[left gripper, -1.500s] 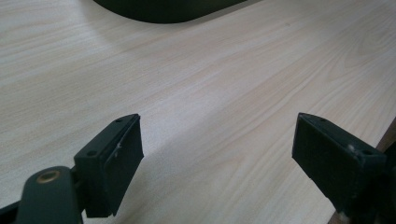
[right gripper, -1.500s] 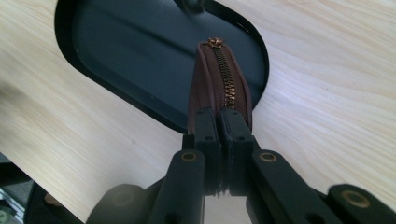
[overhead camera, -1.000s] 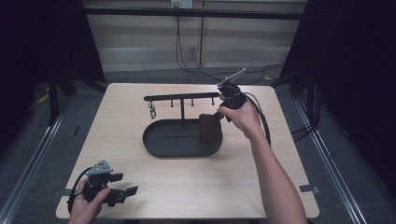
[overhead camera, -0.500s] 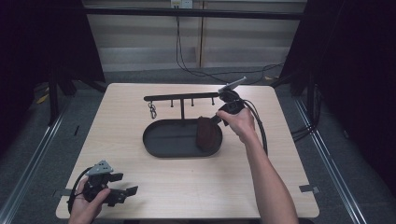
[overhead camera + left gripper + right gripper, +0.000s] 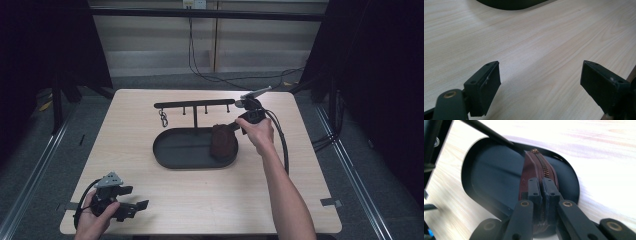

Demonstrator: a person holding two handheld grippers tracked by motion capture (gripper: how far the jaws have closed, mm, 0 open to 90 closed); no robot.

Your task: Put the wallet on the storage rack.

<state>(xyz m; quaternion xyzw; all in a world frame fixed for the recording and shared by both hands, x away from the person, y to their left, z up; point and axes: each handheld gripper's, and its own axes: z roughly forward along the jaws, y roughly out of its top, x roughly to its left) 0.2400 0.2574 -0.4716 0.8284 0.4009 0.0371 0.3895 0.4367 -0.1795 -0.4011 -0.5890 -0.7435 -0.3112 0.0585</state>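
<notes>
A dark brown zipped pouch (image 5: 223,141) rests at the right end of the black oval tray (image 5: 175,150). My right gripper (image 5: 234,127) is shut on the pouch's upper edge. In the right gripper view the jaws pinch the zipper seam of the pouch (image 5: 537,167) just above the tray (image 5: 489,175). My left gripper (image 5: 141,206) sits at the table's near left corner, held low by a hand. Its jaws stand wide apart, and the left gripper view has only bare wood between the pads (image 5: 487,86).
A black rack (image 5: 195,105) with small hooks stands behind the tray, and a short chain (image 5: 163,118) hangs from its left end. The light wooden table (image 5: 310,165) drops off close to my left gripper. A cable (image 5: 282,140) trails from my right gripper.
My right gripper has sunk with the pouch, bringing it down into the right end of the tray. The left gripper has stayed in place.
</notes>
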